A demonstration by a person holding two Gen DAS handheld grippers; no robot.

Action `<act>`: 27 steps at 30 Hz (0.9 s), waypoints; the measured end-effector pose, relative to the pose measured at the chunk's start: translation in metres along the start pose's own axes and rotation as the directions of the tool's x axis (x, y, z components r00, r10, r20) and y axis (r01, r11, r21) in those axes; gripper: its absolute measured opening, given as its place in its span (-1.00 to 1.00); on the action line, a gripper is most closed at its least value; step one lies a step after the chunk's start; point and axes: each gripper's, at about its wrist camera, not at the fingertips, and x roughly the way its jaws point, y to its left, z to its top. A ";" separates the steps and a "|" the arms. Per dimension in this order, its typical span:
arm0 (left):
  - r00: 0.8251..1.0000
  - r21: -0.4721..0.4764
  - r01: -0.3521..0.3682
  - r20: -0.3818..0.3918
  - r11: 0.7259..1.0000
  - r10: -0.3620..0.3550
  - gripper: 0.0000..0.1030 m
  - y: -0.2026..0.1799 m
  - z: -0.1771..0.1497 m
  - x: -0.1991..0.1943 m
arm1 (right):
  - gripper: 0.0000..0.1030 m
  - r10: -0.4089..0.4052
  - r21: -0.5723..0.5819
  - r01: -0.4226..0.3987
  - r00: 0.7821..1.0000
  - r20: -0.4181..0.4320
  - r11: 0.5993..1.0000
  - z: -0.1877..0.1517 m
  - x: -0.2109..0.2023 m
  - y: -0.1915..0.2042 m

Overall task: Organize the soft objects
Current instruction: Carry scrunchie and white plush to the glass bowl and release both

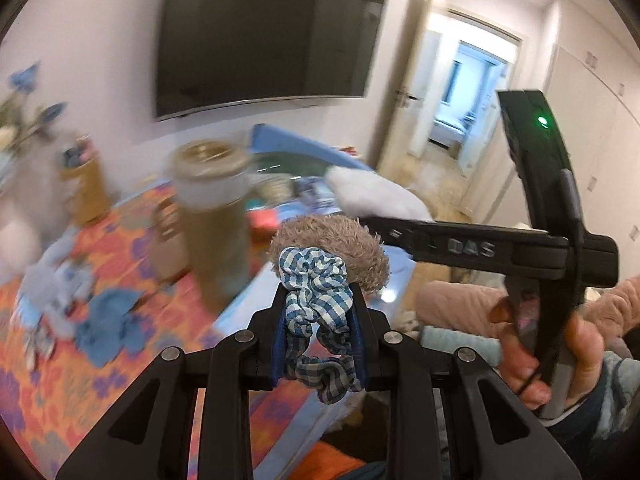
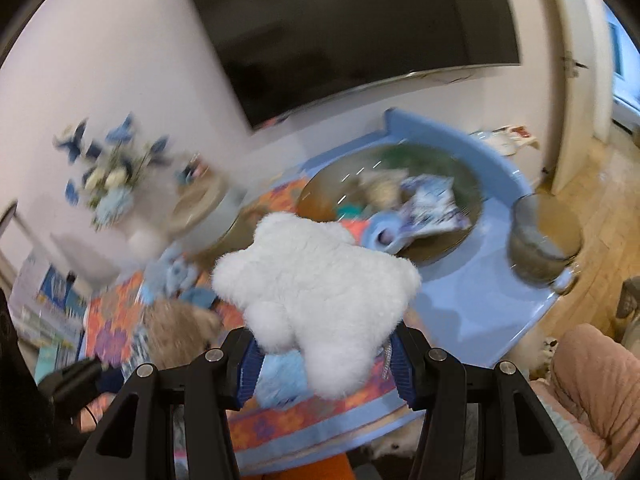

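Here, scrunchie (image 1: 318, 300) pinched in left tool (image 1: 319, 312)

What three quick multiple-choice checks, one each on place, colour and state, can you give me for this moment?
1. Where does the dark flat television sit?
A. on the white wall
B. on the floor
C. on the table

2. What colours is the checked fabric scrunchie?
A. red and black
B. blue and white
C. plain yellow

3. What is the state of the right gripper?
A. wide open and bare
B. shut on a glass jar
C. shut on the fluffy white star-shaped plush

Answers: 1 A, it hangs above the blue round table. 2 B, blue and white checks show between the left gripper fingers. 3 C, the plush's lower lobe is pinched between the fingers.
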 end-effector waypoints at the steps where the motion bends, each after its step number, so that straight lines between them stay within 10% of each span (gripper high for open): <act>1: 1.000 0.007 0.010 0.000 1.000 -0.010 -0.55 -0.005 0.006 0.004 | 0.03 -0.015 0.008 0.015 1.000 0.015 1.000 0.005 -0.002 -0.004; 18: 0.981 -0.156 -0.196 -0.025 0.968 0.195 -0.53 -0.005 0.118 0.124 | 0.14 -0.108 0.270 0.103 0.994 0.003 0.957 0.135 0.072 -0.090; 24: 0.975 -0.168 -0.209 -0.109 0.963 0.193 0.12 0.011 0.130 0.168 | 0.38 0.107 0.384 -0.067 0.991 -0.083 0.921 0.149 0.112 -0.120; 27: 0.980 -0.156 -0.191 -0.083 0.969 0.180 0.29 0.006 0.127 0.169 | 0.38 0.086 0.383 -0.051 0.994 -0.074 0.922 0.143 0.105 -0.124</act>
